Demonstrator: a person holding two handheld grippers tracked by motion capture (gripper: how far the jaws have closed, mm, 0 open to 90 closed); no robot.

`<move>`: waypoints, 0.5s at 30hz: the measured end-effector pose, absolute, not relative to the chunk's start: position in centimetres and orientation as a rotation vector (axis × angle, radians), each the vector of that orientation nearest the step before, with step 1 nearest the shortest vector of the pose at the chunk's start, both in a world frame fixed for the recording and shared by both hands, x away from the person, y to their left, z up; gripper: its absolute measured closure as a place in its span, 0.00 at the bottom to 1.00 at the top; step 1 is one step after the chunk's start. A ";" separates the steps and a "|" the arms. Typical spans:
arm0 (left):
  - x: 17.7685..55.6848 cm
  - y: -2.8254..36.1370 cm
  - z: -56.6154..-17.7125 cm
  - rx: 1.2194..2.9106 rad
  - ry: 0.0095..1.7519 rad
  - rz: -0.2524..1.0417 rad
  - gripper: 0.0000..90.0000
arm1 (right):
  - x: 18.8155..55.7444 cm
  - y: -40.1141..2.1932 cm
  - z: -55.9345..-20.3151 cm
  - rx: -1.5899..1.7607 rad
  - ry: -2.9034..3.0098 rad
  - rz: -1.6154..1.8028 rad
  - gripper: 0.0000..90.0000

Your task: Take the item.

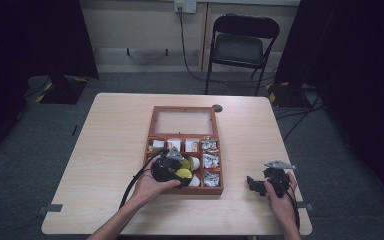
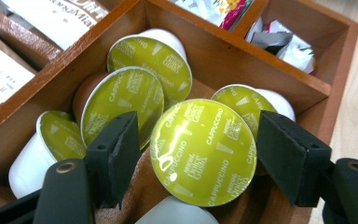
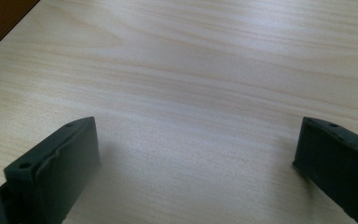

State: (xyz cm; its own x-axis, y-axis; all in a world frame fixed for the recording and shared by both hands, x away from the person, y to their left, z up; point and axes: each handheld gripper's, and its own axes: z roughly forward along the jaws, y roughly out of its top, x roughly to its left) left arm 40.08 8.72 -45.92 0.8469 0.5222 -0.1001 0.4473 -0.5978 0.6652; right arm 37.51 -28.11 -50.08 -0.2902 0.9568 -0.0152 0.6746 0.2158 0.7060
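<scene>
The person is leaning the left gripper (image 2: 193,154) into the wooden tea box (image 1: 152,150), over the compartment of Dolce Gusto cappuccino capsules. One green-lidded capsule (image 2: 203,151) is sitting right between its jaws, lid facing the cam, w/ the right pad about at the rim and the left pad (image 2: 121,149) just clear of it, so the jaws are standing apart, not clamping. Other capsules (image 2: 121,102) are crowding just behind and to the left of that gripper, tilted against each other. The right gripper (image 3: 196,149) is resting over bare table (image 3: 191,70), jaws wide, nothing between them, well apart from the box. Risk as I see it: that capsule is leaning loose on its neighbours w/o support, so any nudge from a pad could be tipping it over or rolling it deeper into the pile; squeezing on the foil lid's edge instead of the body could also be denting it or letting it pop out sideways.
</scene>
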 end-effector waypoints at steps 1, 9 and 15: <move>40.0 8.4 -46.0 2.327 0.695 0.152 0.34 | 37.5 -28.1 -50.1 1.506 2.043 0.831 0.00; 40.1 8.2 -46.1 2.345 0.714 0.142 0.36 | 37.5 -28.1 -50.1 1.506 2.043 0.831 0.00; 40.3 8.0 -46.2 2.374 0.735 0.144 0.37 | 37.5 -28.1 -50.1 1.504 2.043 0.831 0.00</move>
